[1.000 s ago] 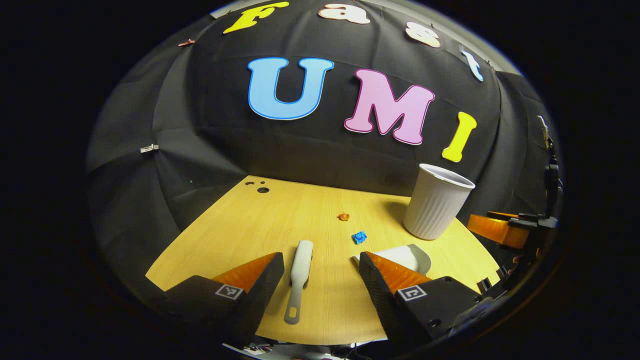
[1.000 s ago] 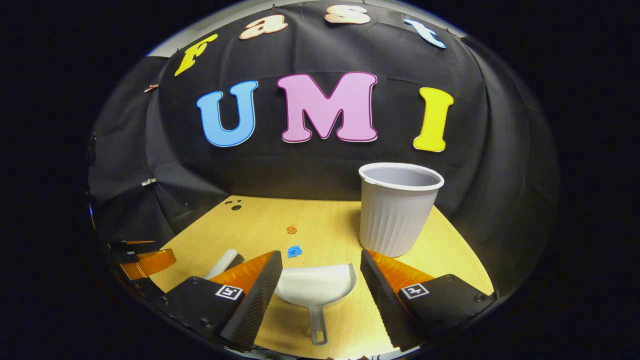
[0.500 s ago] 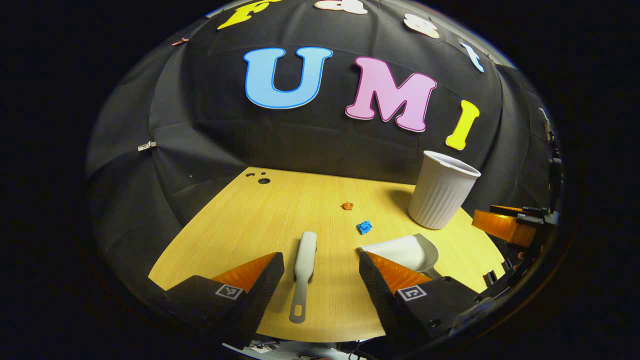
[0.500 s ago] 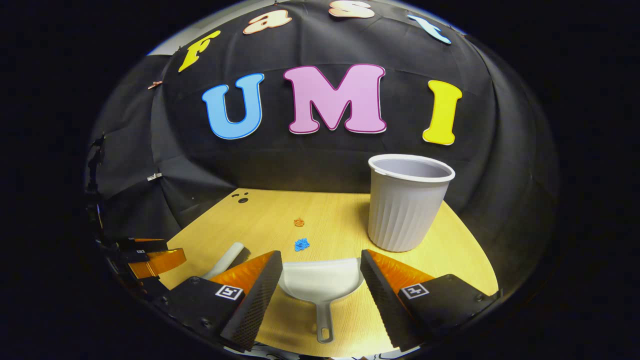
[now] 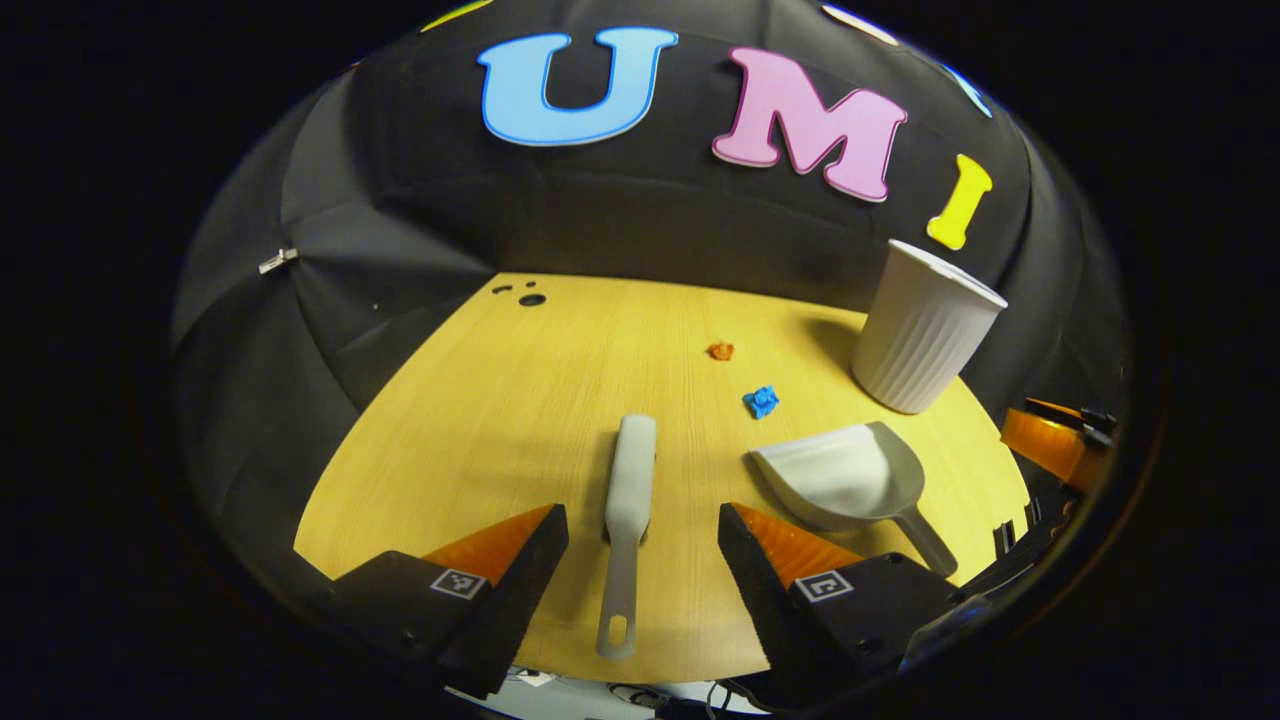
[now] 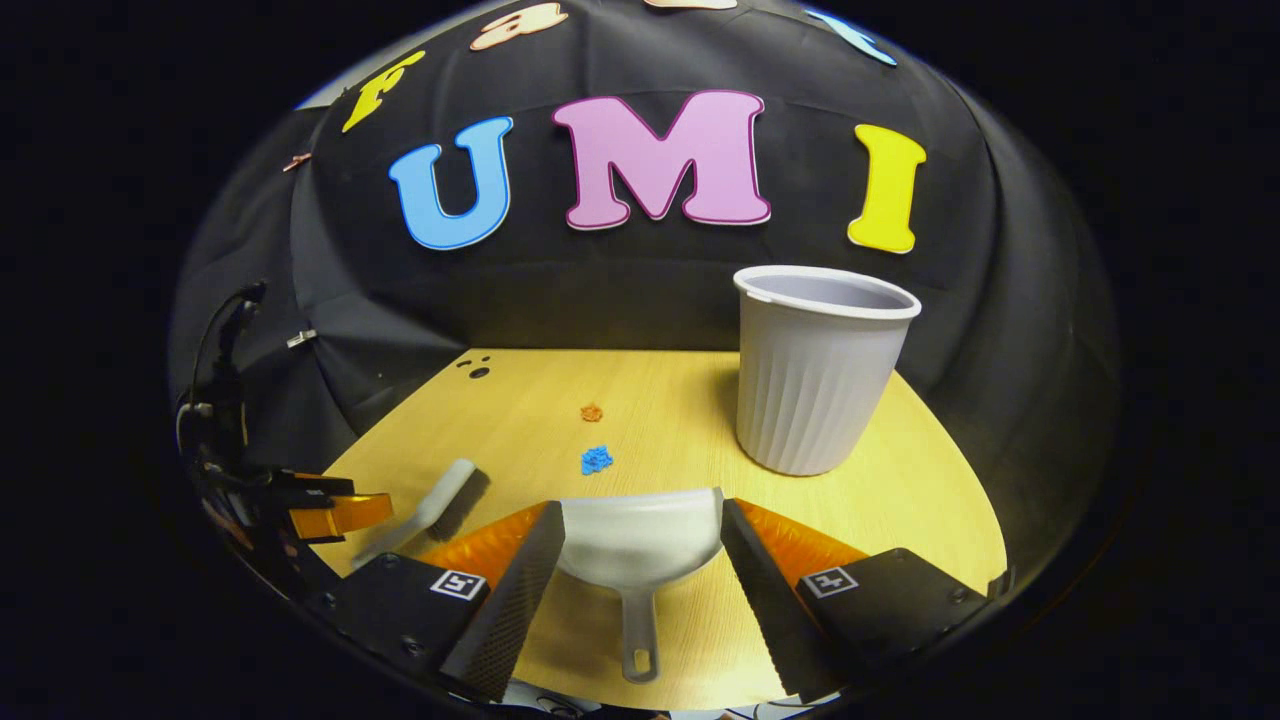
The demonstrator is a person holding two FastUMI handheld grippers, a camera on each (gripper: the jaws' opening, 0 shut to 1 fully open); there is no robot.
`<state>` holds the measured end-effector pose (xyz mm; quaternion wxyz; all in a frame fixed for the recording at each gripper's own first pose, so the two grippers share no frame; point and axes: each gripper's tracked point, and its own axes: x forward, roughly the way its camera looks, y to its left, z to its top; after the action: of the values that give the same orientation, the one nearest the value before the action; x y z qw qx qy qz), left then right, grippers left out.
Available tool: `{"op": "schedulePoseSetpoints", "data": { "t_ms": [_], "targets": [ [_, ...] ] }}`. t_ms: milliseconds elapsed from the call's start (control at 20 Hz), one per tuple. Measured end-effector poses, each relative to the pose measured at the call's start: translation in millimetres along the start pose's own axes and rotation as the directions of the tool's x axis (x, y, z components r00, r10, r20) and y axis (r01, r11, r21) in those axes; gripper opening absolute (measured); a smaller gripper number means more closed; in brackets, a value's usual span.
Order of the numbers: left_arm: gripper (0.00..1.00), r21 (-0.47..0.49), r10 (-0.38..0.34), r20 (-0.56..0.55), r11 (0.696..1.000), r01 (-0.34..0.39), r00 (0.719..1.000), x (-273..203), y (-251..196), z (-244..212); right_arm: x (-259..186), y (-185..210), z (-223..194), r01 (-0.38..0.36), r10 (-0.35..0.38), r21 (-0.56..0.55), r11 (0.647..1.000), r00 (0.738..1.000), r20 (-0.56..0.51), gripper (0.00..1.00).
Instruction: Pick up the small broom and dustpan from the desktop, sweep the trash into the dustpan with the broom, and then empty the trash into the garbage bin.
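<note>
Left gripper view: small broom (image 5: 628,500) lying on desktop (image 5: 480,420) between the spread fingers of left gripper (image 5: 642,520), untouched.
Dustpan (image 6: 640,545) is framed likewise by the parted right gripper (image 6: 640,520); no brand lettering can be read on the tools.

Light falls from above onto the wooden table (image 5: 520,400), bright at its middle and dimmer toward the rim. The white bin (image 6: 815,370) casts a soft shadow to its left. The black cloth wall (image 6: 600,290) stays dim. Focus is sharp centrally; straight lines bow strongly toward the edges.
</note>
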<state>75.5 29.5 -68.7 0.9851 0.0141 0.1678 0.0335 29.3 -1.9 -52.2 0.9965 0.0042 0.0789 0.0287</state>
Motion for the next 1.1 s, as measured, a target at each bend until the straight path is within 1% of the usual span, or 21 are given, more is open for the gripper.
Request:
{"op": "schedulePoseSetpoints", "data": {
  "t_ms": [150,250,450,700,800,850,950,1050,1100],
  "targets": [
    [0.96,-0.005,0.013,-0.105,1.0,-0.014,0.994,30,3,-11,2,-6,-14,-0.014,0.014,0.001,1.0,0.999,-0.035,0.98],
    [0.96,-0.003,0.029,-0.173,1.0,-0.029,0.985,47,6,-21,7,-10,-21,-0.03,0.029,-0.008,1.0,0.998,-0.057,0.98],
    [0.96,0.004,0.041,-0.301,0.999,-0.041,0.953,72,10,-46,17,-17,-28,-0.055,0.053,-0.017,0.998,0.995,-0.09,0.99],
    [0.95,0.031,0.072,-0.367,0.997,-0.065,0.927,89,14,-59,27,-34,-35,-0.046,0.047,0.009,0.999,0.991,-0.126,0.99],
    [0.92,0.024,0.072,-0.364,0.997,-0.068,0.929,94,13,-59,29,-40,-38,-0.038,0.041,0.027,0.999,0.989,-0.14,0.99],
    [0.86,0.016,0.071,-0.372,0.997,-0.07,0.926,96,12,-61,29,-42,-38,-0.036,0.041,0.037,0.999,0.989,-0.142,0.99],
    [0.77,0.009,0.076,-0.381,0.997,-0.078,0.921,101,12,-66,29,-44,-39,-0.034,0.04,0.042,0.999,0.989,-0.146,0.99],
    [0.74,0.039,0.096,-0.371,0.995,-0.088,0.924,102,16,-66,29,-44,-39,-0.038,0.043,0.039,0.999,0.988,-0.149,0.99],
    [0.68,0.048,0.091,-0.375,0.996,-0.079,0.923,103,14,-67,28,-42,-40,-0.039,0.045,0.037,0.999,0.987,-0.153,0.99]
  ]
}}
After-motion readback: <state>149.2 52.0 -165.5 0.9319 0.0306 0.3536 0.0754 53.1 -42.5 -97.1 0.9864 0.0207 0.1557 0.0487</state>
